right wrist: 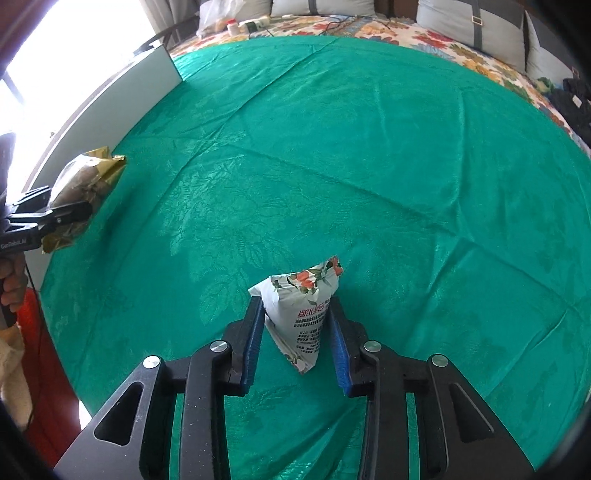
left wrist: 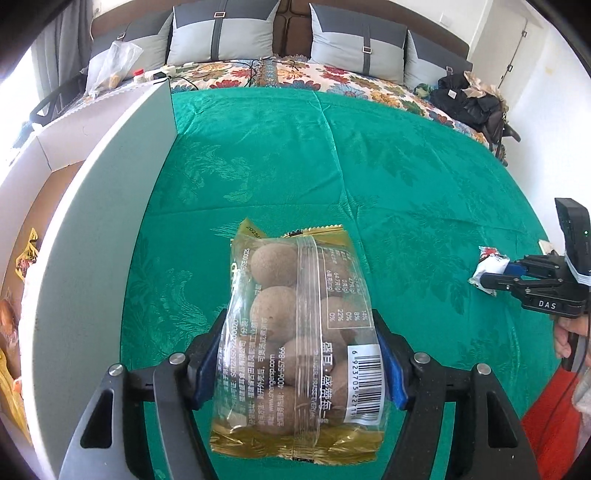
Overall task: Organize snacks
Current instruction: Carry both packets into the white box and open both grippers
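Note:
My left gripper [left wrist: 299,325] is shut on a clear and gold snack bag of brown balls [left wrist: 295,339], held above the green cloth [left wrist: 332,166] next to the white box wall [left wrist: 110,206]. The bag also shows in the right wrist view [right wrist: 83,192], at the far left in the left gripper [right wrist: 55,218]. My right gripper [right wrist: 295,310] is shut on a small white packet with a flower print [right wrist: 306,310], just above the cloth [right wrist: 369,166]. The packet also shows in the left wrist view [left wrist: 489,267], held by the right gripper [left wrist: 498,277] at the far right.
A white cardboard box [left wrist: 48,184] stands at the left edge with yellow snack packs [left wrist: 26,254] inside. Beyond the cloth lie a floral bedspread [left wrist: 351,79], grey pillows [left wrist: 221,33], a plastic bag [left wrist: 110,66] and dark clothes [left wrist: 469,99].

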The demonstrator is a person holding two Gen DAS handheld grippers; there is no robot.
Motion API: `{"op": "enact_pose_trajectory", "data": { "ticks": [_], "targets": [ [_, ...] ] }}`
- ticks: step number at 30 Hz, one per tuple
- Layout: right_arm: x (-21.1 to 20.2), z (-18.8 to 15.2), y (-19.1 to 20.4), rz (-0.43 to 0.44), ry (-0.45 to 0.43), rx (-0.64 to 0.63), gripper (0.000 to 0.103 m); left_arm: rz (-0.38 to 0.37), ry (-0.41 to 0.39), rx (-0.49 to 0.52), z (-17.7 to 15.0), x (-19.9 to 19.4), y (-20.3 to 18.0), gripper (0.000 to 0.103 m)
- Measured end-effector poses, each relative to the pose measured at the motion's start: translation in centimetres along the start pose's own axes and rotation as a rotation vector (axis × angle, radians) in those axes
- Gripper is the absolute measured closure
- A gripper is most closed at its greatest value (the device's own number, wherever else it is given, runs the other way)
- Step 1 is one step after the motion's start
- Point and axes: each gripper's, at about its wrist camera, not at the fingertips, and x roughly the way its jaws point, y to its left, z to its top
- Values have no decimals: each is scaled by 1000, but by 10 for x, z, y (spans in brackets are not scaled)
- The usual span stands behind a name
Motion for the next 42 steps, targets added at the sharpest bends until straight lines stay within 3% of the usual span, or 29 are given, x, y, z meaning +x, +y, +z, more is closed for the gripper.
{"op": "enact_pose_trajectory", "data": {
  "ticks": [5,7,11,14,16,17,18,19,22,25,27,29,32,36,42],
  "targets": [
    [-44,19,25,61,-106,23,69,-110,-128,-92,5,-78,22,34],
    [-70,42,58,120,-153,-16,69,-100,-181,-122,11,-113,45,34],
    [-107,105,169,298,-222,-154,69,51,-227,-173,17,-162,112,34],
    [-111,146,253,419,-222,-221,69,204,-210,-239,11,-173,172,32],
    [-102,169,299,453,-228,-236,67,299,-185,-292,3,-173,206,30],
    [-95,180,318,460,-242,-235,59,326,-172,-310,-3,-174,219,29],
    [-87,189,334,472,-250,-229,39,337,-168,-320,-9,-174,228,29],
    [-78,195,345,492,-237,-214,27,344,-170,-327,-15,-175,233,28],
    [-60,200,359,550,-185,-152,24,390,-203,-315,-32,-184,234,16],
    [-61,192,362,506,-174,-185,23,481,-241,-272,-41,-197,219,16],
    [-68,186,363,434,-188,-224,15,537,-295,-269,-44,-210,206,13],
    [-73,180,362,344,-190,-243,15,589,-345,-310,-48,-224,196,0],
    [-76,173,363,234,-187,-274,15,644,-405,-398,-55,-241,187,0],
    [-79,160,370,159,-223,-327,13,591,-355,-474,-60,-243,187,0],
    [-78,151,388,128,-222,-356,13,727,-315,-463,-70,-238,183,0]
  ]
}}
